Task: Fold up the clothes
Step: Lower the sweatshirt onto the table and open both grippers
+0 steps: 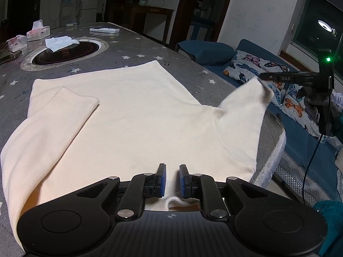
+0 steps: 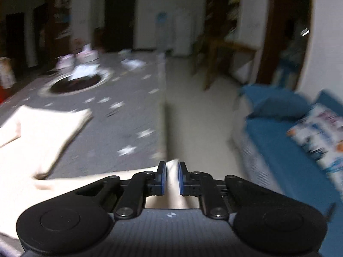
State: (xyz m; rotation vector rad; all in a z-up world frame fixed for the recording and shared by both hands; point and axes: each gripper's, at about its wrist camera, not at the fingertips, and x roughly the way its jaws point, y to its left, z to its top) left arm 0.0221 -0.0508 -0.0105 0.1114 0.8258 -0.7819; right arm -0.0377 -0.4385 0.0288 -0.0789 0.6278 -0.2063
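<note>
Cream shirt [image 1: 133, 115] lies spread flat on the bench [image 1: 133, 49], over its grey star-print cover. Its left sleeve [image 1: 72, 107] is folded in over the body; its right sleeve [image 1: 246, 105] is lifted off the bench near the right edge. The shirt's near hem runs under your left gripper [image 1: 172, 178] and is cut off there, so you can't see the collar end clearly, just a white fuzzy bit showing behind the fingers. Your left gripper is nearly closed right over the fabric; pads look to pinch a fold of it, though the contact is hard to make out. Your right gripper [image 2: 172, 177] is clenched on the right sleeve's tip [image 2: 172, 171], cloth bunched between the blue pads. The right wrist view is heavily motion-blurred, so far objects are smeared. In the left view, tissues [image 1: 60, 42] sit on a round inset burner [image 1: 66, 53] at far left. A blue sofa [image 1: 300, 132] with a butterfly cushion [image 1: 257, 66] sits right of the bench.
</note>
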